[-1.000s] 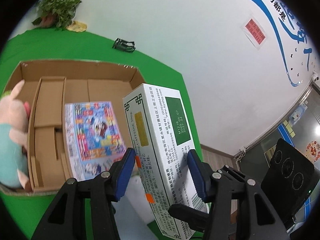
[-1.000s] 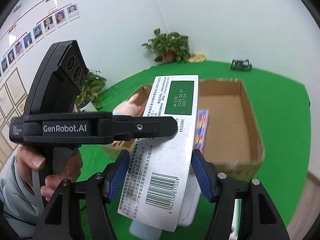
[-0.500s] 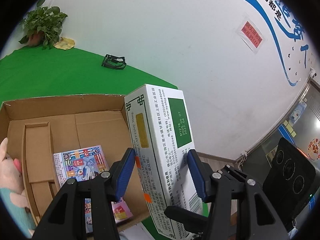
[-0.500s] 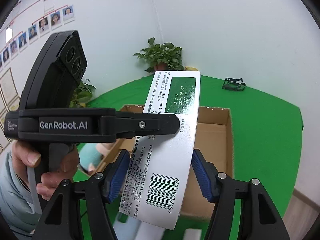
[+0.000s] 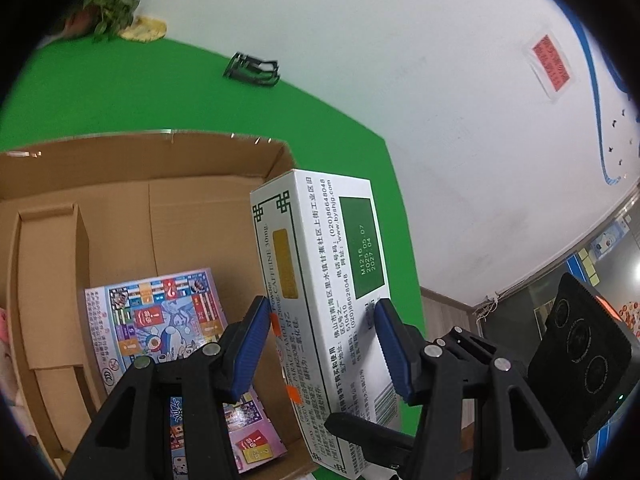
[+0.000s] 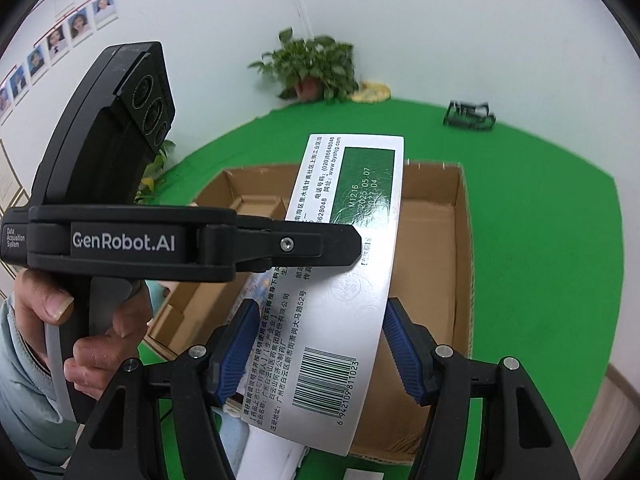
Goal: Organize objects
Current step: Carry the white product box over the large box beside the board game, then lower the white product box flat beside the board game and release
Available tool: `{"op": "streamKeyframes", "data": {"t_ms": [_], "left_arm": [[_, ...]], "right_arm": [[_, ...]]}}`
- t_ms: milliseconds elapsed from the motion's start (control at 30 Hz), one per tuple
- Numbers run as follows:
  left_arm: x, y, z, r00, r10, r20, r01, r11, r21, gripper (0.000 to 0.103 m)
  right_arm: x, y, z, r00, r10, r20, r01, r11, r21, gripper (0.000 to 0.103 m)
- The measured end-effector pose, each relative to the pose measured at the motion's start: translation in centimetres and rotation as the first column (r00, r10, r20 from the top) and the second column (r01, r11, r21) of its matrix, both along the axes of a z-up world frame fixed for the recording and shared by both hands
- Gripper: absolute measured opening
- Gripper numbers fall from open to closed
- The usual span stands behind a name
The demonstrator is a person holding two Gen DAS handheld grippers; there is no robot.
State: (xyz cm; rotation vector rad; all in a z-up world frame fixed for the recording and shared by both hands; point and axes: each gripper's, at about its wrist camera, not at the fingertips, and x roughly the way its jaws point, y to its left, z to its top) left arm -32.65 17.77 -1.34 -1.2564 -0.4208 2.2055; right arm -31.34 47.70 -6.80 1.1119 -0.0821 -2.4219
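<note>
Both tools grip one long white carton [image 5: 320,304], and the step in hand is carrying it to the cardboard box [image 5: 132,172] on the green bench [image 5: 120,92]. The left tool [image 5: 320,340] has its blue pads pressed on the carton's two long faces, near its lower half. The right tool [image 6: 316,344] clamps the same carton from the other side, its pads at the edges above the barcode. The carton is held in the air, tilted, over the box's near right corner (its lower end runs out of view, so how far it hangs above the box floor cannot be told). Inside the box a colourful flat pack [image 5: 160,320] lies on the floor left of the carton, beside a cardboard divider [image 5: 48,272].

I judge the placing not yet done. The next move calls for lowering the carton into the open stretch on the box's right side, clear of the flat pack and the right wall, with both tools moving together so it does not twist, then opening both.
</note>
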Motion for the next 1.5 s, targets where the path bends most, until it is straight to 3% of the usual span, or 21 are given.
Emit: {"op": "streamKeyframes", "data": {"t_ms": [133, 467, 600, 833, 1067, 1167, 1233, 1300, 1500], "left_arm": [[-1.0, 0.2, -2.2, 0.998, 0.016, 0.053, -0.015, 1.0, -0.016, 0.053], [-2.9, 0.8, -6.9, 0.983, 0.033, 0.183, -0.028, 0.999, -0.029, 0.053], [-3.1, 0.5, -7.8, 0.975, 0.036, 0.219, -0.036, 0.999, -0.005, 0.053], [-3.2, 0.2, -7.7, 0.969, 0.035, 0.244, -0.037, 0.999, 0.004, 0.053], [-2.2, -1.1, -6.8, 0.974, 0.053, 0.22, -0.043, 0.998, -0.048, 0.053], [-1.4, -1.9, -5.9, 0.979, 0.06, 0.197, -0.048, 0.997, -0.062, 0.053], [-0.7, -2.8, -5.0, 0.984, 0.067, 0.164, -0.055, 0.995, -0.079, 0.053], [0.1, -3.5, -4.4, 0.986, 0.081, 0.148, -0.069, 0.994, -0.085, 0.053], [1.7, -5.2, -2.8, 0.986, 0.114, 0.122, -0.103, 0.99, -0.094, 0.053]], "right_arm": [[-1.2, 0.2, -2.5, 0.998, 0.008, 0.062, -0.007, 1.0, -0.004, 0.061], [-4.5, -0.6, -8.2, 0.979, 0.006, 0.206, -0.026, 0.995, 0.098, 0.061], [-4.6, -0.9, -8.9, 0.974, -0.005, 0.227, -0.027, 0.99, 0.138, 0.061], [-5.7, -1.0, -9.1, 0.958, -0.019, 0.287, -0.023, 0.99, 0.141, 0.062], [-4.0, -2.0, -8.6, 0.95, -0.024, 0.312, -0.034, 0.984, 0.178, 0.065], [-3.4, -2.6, -8.3, 0.955, -0.018, 0.297, -0.042, 0.98, 0.193, 0.078], [-2.9, -2.5, -7.8, 0.962, -0.022, 0.271, -0.034, 0.979, 0.202, 0.078], [-2.9, -2.4, -7.8, 0.962, -0.061, 0.267, 0.01, 0.982, 0.19, 0.076], [-2.8, -3.0, -7.8, 0.968, -0.046, 0.245, -0.016, 0.97, 0.242, 0.051]]}}
